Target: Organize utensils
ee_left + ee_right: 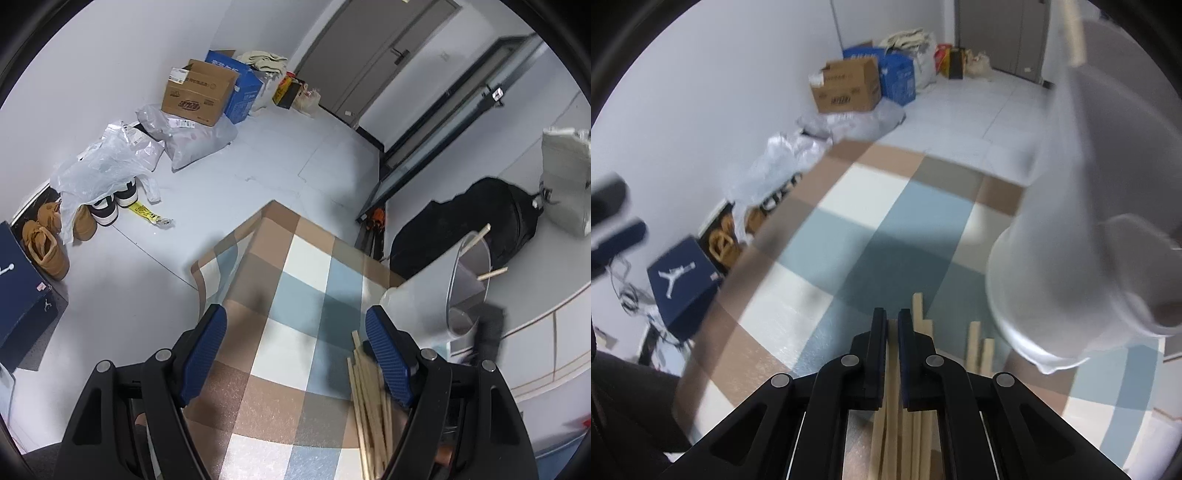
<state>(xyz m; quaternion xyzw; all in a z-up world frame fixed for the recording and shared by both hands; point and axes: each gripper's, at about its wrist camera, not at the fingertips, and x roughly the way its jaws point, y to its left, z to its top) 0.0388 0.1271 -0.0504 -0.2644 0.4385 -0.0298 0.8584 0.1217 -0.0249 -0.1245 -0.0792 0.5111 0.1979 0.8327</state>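
A translucent plastic cup (pixel 436 291) stands on the checked tablecloth (pixel 295 295) at the right, with two wooden chopsticks (pixel 491 275) sticking out of it. Several loose chopsticks (pixel 369 406) lie on the cloth by my left gripper's right finger. My left gripper (pixel 295 332) is open and empty above the cloth. In the right wrist view the cup (pixel 1071 240) is close at the right and blurred. My right gripper (pixel 892 321) is shut on a chopstick (pixel 891 387), low over the pile of chopsticks (pixel 919 406).
The table's far corner (pixel 273 203) drops to a grey floor. Cardboard boxes (pixel 199 92), plastic bags (pixel 107 162) and shoes (pixel 48 247) lie along the wall. A black backpack (pixel 472 221) sits on a white surface to the right. A blue shoebox (pixel 683 280) is at left.
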